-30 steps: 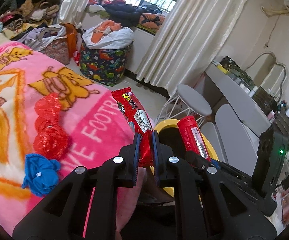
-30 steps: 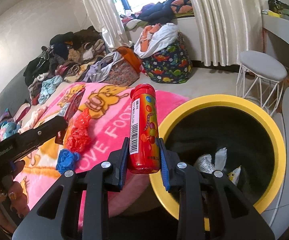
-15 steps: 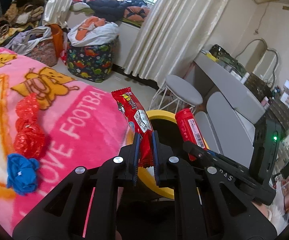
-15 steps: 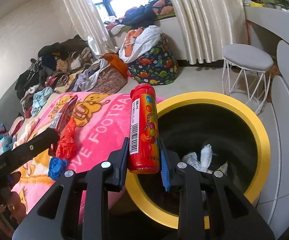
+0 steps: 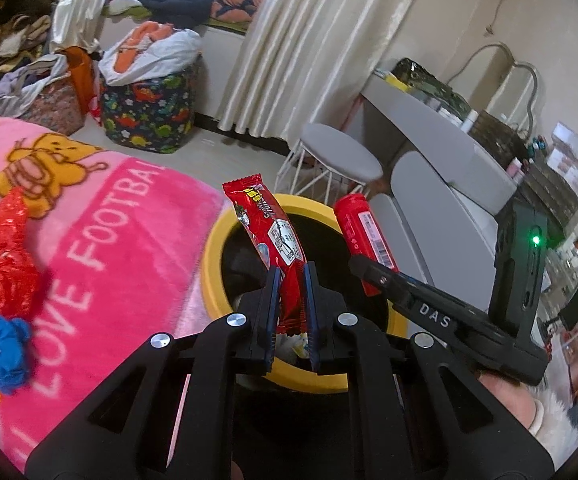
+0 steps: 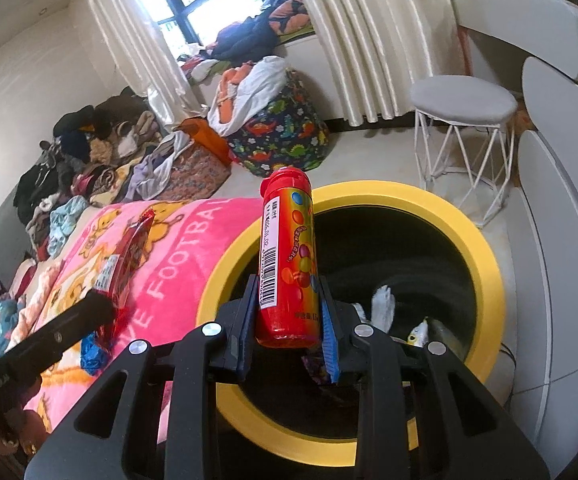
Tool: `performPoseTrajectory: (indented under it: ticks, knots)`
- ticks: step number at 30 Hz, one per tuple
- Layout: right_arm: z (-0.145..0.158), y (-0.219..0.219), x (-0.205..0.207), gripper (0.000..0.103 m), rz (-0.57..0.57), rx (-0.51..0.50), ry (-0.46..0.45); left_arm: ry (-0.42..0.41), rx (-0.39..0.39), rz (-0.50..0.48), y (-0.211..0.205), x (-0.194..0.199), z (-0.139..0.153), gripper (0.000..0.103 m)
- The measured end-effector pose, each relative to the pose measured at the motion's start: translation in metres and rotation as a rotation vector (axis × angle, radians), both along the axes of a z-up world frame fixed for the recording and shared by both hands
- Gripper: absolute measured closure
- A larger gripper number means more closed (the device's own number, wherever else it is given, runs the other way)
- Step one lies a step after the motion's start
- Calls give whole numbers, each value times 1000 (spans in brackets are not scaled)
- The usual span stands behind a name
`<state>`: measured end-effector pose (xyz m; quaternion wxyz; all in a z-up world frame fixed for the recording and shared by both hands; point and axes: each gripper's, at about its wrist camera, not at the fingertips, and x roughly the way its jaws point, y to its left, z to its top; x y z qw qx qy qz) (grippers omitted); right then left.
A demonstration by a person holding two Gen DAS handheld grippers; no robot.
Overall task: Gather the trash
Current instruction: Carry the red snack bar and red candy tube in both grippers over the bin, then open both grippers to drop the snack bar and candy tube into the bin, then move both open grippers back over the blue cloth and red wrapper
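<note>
The pink cartoon blanket (image 5: 89,208) on the bed fills the left half of the left wrist view and the left middle of the right wrist view. Beside its edge stands the yellow-rimmed bin (image 6: 485,256), black inside, at the centre of both views; crumpled white and yellow scraps (image 6: 385,300) lie in its bottom. A white stool (image 6: 463,100) with wire legs stands on the floor past the bin, in the upper right of the right wrist view.

The right gripper (image 6: 289,332) has its jaws clamped on a red candy tube (image 6: 287,256) with a barcode, held upright in front of the bin's mouth at frame centre. The left gripper (image 5: 291,308) has its jaws pressed shut on a red snack wrapper (image 5: 269,232), which stands up and leans toward the upper left, over the near rim of the bin.

On the blanket, at the left edge of the left wrist view, lie a crumpled red plastic bag (image 5: 7,260) and, just below it, a blue wad (image 5: 1,340).
</note>
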<state>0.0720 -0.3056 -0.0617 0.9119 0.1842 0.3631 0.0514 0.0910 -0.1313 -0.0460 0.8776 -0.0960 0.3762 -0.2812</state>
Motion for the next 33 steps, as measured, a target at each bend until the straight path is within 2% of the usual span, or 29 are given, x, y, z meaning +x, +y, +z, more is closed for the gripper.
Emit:
performPoseTrajectory:
  ticks: [10, 13, 15, 16, 17, 19, 20, 22, 24, 26, 33]
  knots:
    - [-12, -30, -2, 76, -79, 7, 29, 52, 21, -86, -31, 11, -20, 96]
    - [-19, -39, 1, 72, -108, 23, 50, 64, 24, -106, -38, 18, -25, 94]
    - [-23, -43, 1, 61, -122, 38, 63, 63, 37, -115, -42, 21, -26, 84]
    - [-24, -44, 1, 55, -130, 40, 70, 54, 50, -110, -43, 21, -26, 63]
    - [-26, -45, 1, 52, -135, 39, 73, 42, 65, -103, -42, 21, -26, 49]
    - [-27, -46, 0, 47, -138, 42, 76, 31, 74, -94, -40, 21, -25, 43]
    - [-27, -46, 1, 45, -139, 41, 75, 25, 80, -85, -39, 21, -24, 33]
    - [-27, -45, 1, 42, -137, 43, 74, 8, 83, -57, -32, 19, -23, 22]
    - [-26, -41, 1, 40, -124, 38, 68, 3, 72, -39, -26, 18, -20, 20]
    - [-22, -36, 1, 38, -111, 27, 60, -12, 73, -12, -19, 17, -17, 11]
    - [-9, -9, 4, 35, -39, -5, 23, -54, 66, 68, 8, 13, -4, 11]
